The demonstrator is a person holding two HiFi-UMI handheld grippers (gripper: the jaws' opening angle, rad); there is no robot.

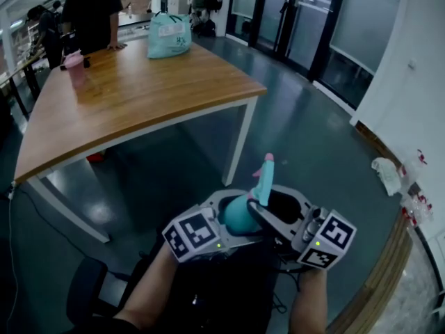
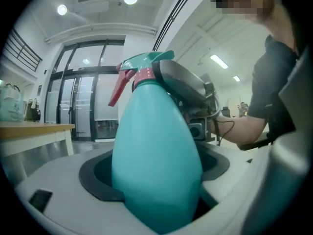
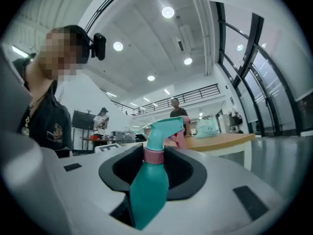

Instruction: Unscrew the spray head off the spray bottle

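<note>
The teal spray bottle is held in the air in front of me, its spray head with the pink trigger pointing away. My left gripper is shut on the bottle's fat body, which fills the space between its jaws. From the right, my right gripper reaches in, and its jaws are closed round the bottle's neck at the pink collar. The spray head rises just above them. In the left gripper view one dark jaw of the right gripper lies against the collar.
A wooden table stands ahead with a teal bag and a pink container on it. A person leans at its far side. A black chair is at my lower left, and glass doors are beyond.
</note>
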